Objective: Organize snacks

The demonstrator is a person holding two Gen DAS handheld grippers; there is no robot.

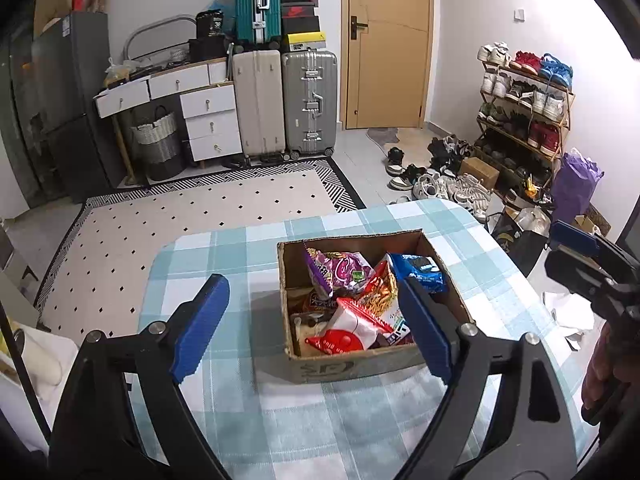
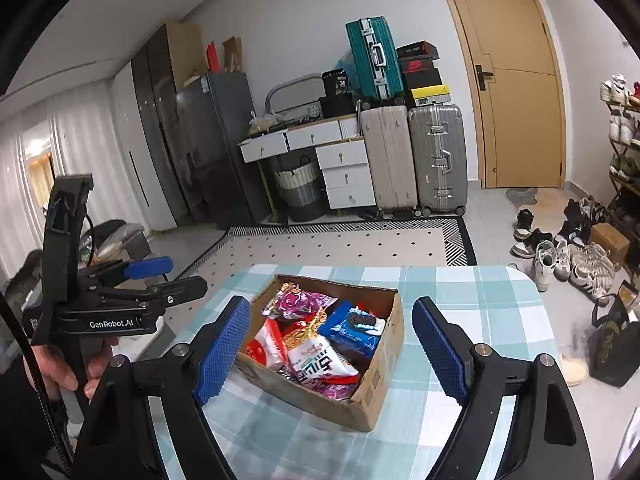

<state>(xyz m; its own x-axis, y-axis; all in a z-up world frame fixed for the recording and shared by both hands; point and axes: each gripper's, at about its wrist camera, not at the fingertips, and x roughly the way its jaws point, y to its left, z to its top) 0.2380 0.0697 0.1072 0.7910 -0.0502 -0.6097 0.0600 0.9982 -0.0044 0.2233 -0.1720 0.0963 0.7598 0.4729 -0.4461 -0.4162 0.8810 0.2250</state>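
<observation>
The cardboard box [image 1: 362,364] is sitting on the checked surface [image 1: 224,420], filled with snack packets [image 1: 352,280]. The left tool [image 1: 312,328] and the right tool [image 2: 340,352] are both hanging above it with jaws standing wide, gripping nothing.

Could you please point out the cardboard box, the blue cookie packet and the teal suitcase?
cardboard box [image 2: 384,376], right wrist view, on its outer right wall.
blue cookie packet [image 2: 352,326], right wrist view, middle of its printed face.
teal suitcase [image 1: 256,0], left wrist view, centre of its front shell.
</observation>
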